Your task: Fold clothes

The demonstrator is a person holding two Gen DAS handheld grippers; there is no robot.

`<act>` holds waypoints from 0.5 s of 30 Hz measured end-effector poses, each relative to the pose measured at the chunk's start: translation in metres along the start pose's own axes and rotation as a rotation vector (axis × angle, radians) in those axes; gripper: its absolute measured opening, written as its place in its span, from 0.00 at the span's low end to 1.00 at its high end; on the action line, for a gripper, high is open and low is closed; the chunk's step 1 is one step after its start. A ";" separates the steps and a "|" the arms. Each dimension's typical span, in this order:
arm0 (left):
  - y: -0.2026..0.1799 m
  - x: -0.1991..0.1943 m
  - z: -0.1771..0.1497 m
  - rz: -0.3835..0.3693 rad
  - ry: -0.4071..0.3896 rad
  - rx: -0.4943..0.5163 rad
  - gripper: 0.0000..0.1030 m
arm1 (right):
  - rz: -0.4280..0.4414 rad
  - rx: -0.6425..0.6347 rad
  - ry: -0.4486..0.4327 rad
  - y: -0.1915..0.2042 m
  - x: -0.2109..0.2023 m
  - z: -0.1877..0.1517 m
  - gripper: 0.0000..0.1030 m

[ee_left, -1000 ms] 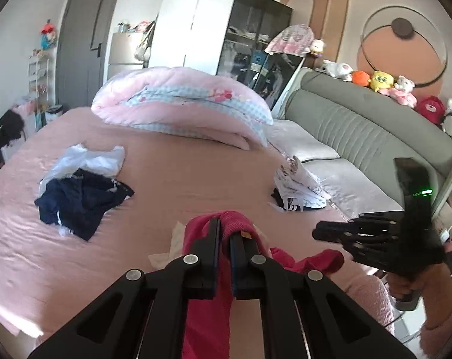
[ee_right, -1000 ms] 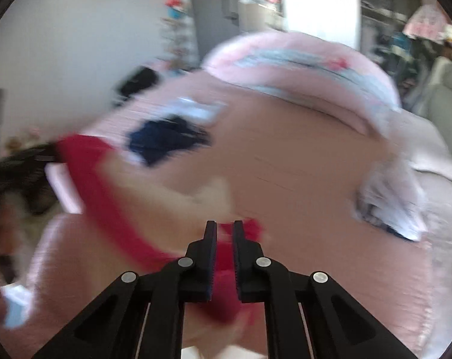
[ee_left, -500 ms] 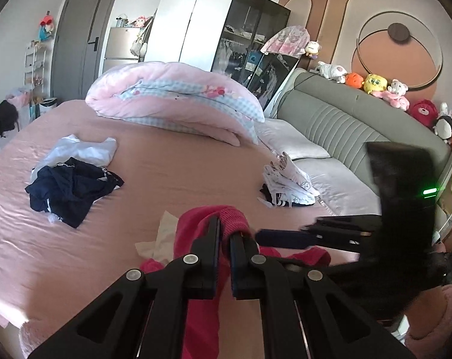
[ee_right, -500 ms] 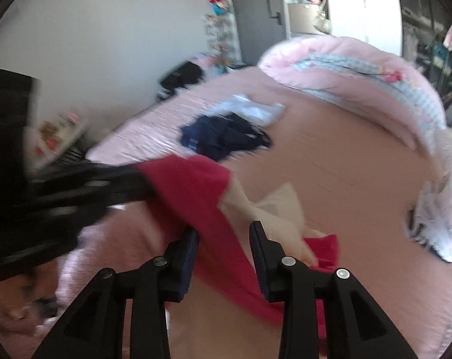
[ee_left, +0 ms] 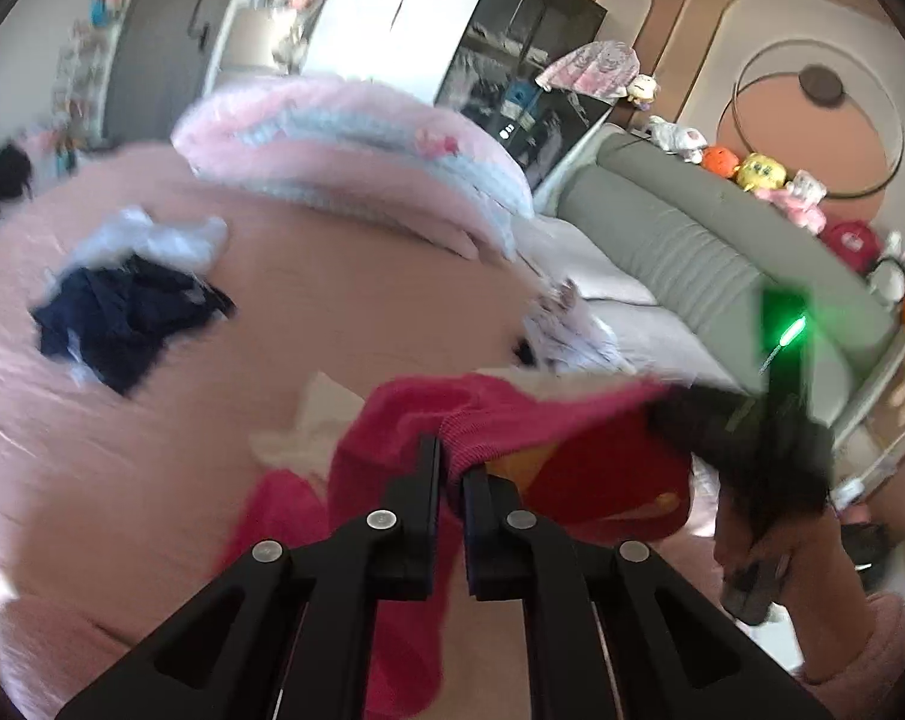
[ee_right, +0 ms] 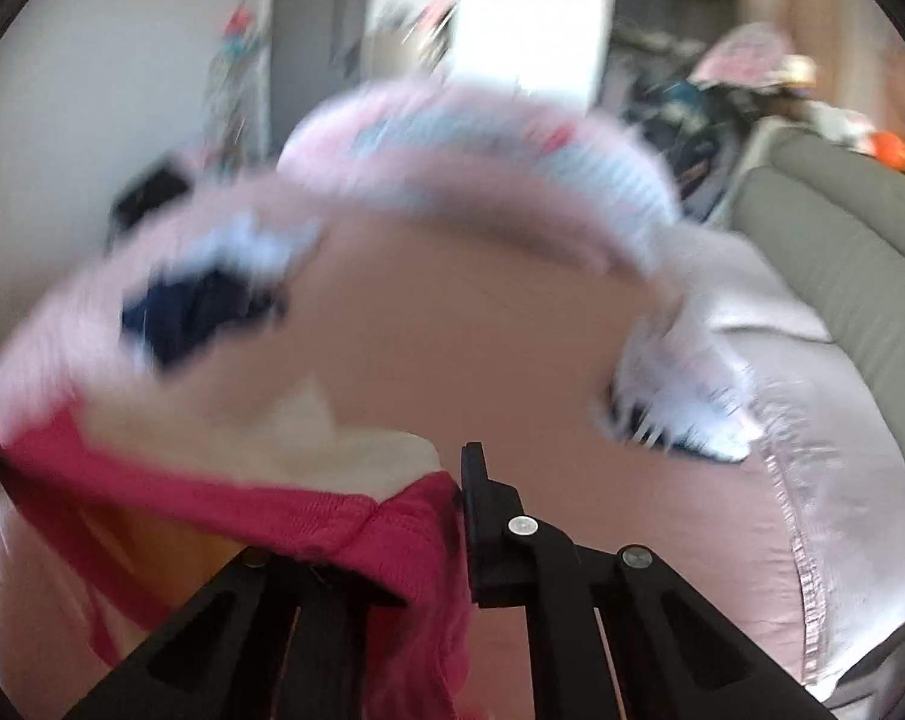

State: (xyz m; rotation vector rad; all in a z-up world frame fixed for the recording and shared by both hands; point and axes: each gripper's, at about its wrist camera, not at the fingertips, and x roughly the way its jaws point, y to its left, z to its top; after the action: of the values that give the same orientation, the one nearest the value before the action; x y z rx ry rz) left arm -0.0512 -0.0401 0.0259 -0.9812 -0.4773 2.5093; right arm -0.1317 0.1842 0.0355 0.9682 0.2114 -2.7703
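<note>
Left gripper (ee_left: 450, 468) pinched tight on pink garment (ee_left: 512, 420); right gripper (ee_right: 446, 480) also clamped on it, lower centre, above bed (ee_left: 122, 450).

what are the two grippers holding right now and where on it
Both hold the pink knit garment by its ribbed edge: the left gripper at one spot, the right gripper further along, cloth stretched between them.

Your right claw (ee_right: 452, 480) pinching the pink sweater's hem (ee_right: 332, 516), blurred pink bed (ee_right: 452, 330) beyond, navy clothes (ee_right: 194, 312) far left
</note>
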 end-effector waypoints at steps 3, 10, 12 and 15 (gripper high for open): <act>-0.009 0.009 0.002 -0.099 0.027 -0.015 0.20 | 0.043 0.055 -0.092 -0.007 -0.037 0.025 0.06; -0.031 0.015 -0.002 -0.002 -0.077 -0.114 0.56 | 0.105 0.039 -0.231 0.013 -0.091 0.043 0.06; -0.023 0.017 -0.002 0.023 -0.096 -0.212 0.56 | 0.129 0.042 -0.265 0.016 -0.102 0.044 0.06; -0.018 0.024 -0.003 0.124 -0.083 -0.257 0.56 | 0.165 0.060 -0.339 0.018 -0.128 0.049 0.06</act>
State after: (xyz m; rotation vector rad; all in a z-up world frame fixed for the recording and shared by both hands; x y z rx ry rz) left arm -0.0613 -0.0120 0.0186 -1.0291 -0.8041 2.6542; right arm -0.0589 0.1748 0.1522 0.4879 -0.0033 -2.7429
